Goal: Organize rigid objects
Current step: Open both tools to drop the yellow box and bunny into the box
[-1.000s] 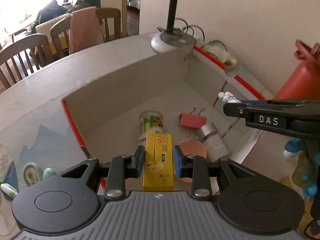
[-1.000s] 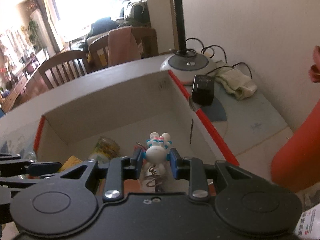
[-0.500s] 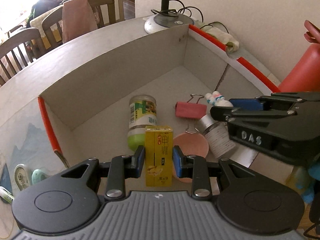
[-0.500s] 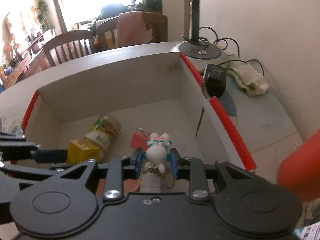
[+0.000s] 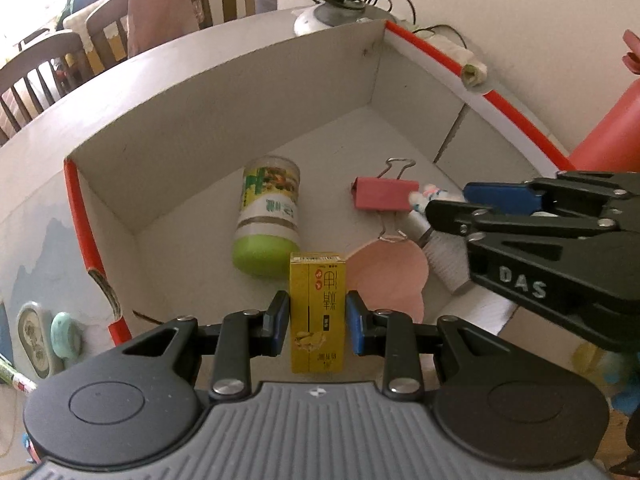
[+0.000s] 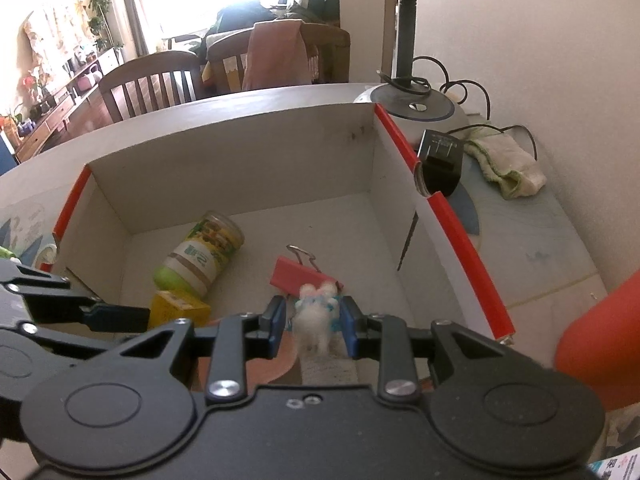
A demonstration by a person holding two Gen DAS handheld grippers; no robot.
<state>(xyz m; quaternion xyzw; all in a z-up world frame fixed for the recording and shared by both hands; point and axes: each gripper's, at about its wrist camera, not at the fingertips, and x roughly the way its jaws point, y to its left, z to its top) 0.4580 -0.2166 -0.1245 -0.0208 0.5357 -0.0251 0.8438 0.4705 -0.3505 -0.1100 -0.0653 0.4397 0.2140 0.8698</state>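
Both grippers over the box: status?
Left gripper open around yellow carton. Right gripper open, white toy between pads. Red binder clip just ahead.

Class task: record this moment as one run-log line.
left claw: open around yellow carton | right claw: open around white toy | both over box

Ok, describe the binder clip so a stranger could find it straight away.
Look in the white box with red edges. On its floor, right of the lying green-capped jar, sits the binder clip. It alone is flat, red and has wire handles.
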